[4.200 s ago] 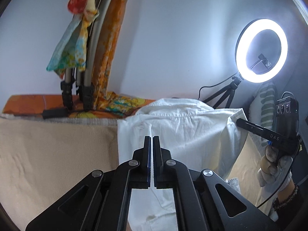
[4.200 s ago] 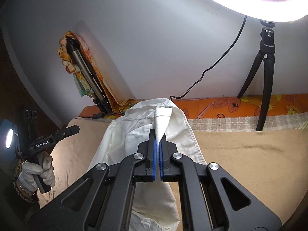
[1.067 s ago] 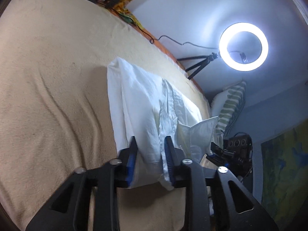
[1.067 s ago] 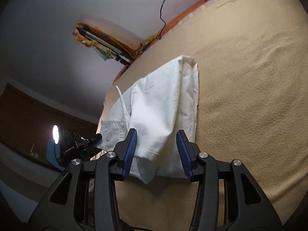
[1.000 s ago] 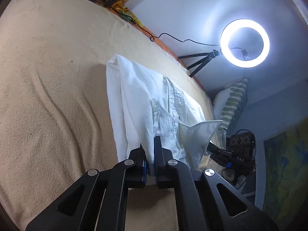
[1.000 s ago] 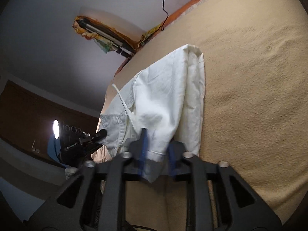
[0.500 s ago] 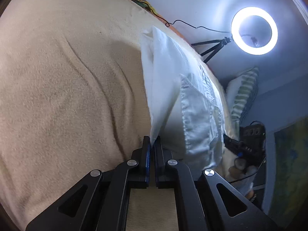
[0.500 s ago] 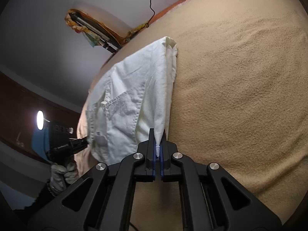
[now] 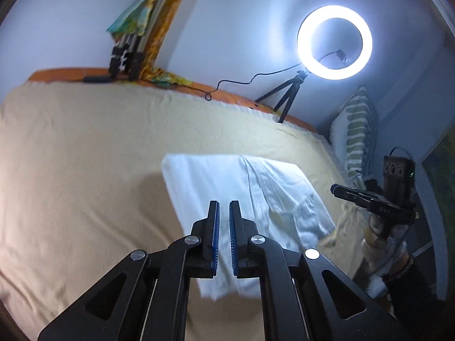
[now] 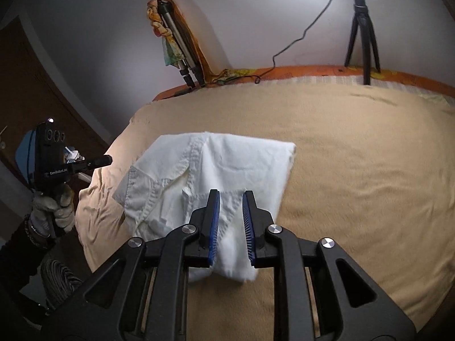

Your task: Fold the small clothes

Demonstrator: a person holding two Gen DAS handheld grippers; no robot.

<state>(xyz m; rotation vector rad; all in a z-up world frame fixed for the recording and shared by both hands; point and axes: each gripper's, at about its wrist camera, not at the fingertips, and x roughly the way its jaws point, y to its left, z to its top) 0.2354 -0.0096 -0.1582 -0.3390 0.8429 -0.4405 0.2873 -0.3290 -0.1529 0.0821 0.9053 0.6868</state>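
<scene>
The white cotton button-up shirt [image 10: 216, 170] lies folded into a rough rectangle on the beige blanket-covered bed [image 10: 355, 147], placket and pocket side up. Its long axis runs from just under the right claw [image 10: 231, 196] away toward the far wall, with the folded edge at the far end and the looser end reaching back beneath the claw's blue-padded fingers [image 10: 213, 218]. A collar or cuff flap sticks out to the left of that claw, toward the bed's edge.

The right claw hangs over the shirt's near end with its fingers plainly apart and nothing between them. In the left wrist view the same shirt [image 9: 227, 187] stretches ahead of and to the right of the left claw [image 9: 223, 207], whose fingers stand slightly apart with a narrow gap and grip no cloth; whether they touch the fabric below cannot be told.

Beyond the shirt, well ahead of the left claw, a lit ring light on a small black tripod [image 9: 335, 42] stands at the bed's far edge, with a green-striped white pillow [image 9: 355, 139] to its right. A folded tripod wrapped in orange patterned cloth [image 10: 176, 37] leans on the wall ahead and left of the right claw.
</scene>
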